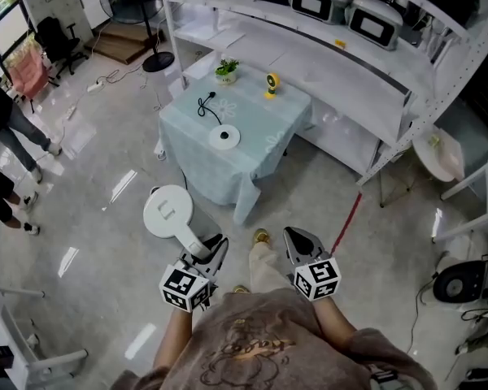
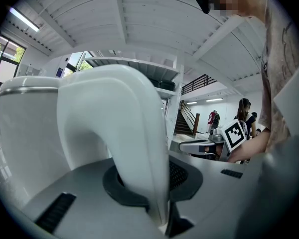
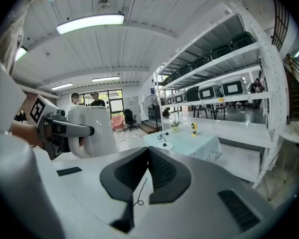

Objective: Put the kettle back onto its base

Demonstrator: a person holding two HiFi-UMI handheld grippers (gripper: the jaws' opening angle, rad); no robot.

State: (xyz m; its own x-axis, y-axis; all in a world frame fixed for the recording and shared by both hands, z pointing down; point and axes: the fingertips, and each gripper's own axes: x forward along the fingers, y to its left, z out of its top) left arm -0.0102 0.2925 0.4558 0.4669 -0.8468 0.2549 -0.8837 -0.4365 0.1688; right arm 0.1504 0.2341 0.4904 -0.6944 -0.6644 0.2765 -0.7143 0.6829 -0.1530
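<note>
The left gripper (image 1: 212, 248) clamps the handle of a white plastic electric kettle (image 1: 168, 210), well apart from its round white base (image 1: 224, 136) on a pale-blue-clothed table (image 1: 264, 112). The right gripper (image 1: 298, 237) is closed and empty.

Bright, even white lighting thruout. Long fluorescent ceiling tube (image 3: 89, 23) glares; round it, strong fisheye bending, dark vignetted corners. Glossy grey floor (image 1: 89, 218) carries light reflections. Close-up white plastic kettle (image 2: 89, 133) soft, unfocused.
</note>
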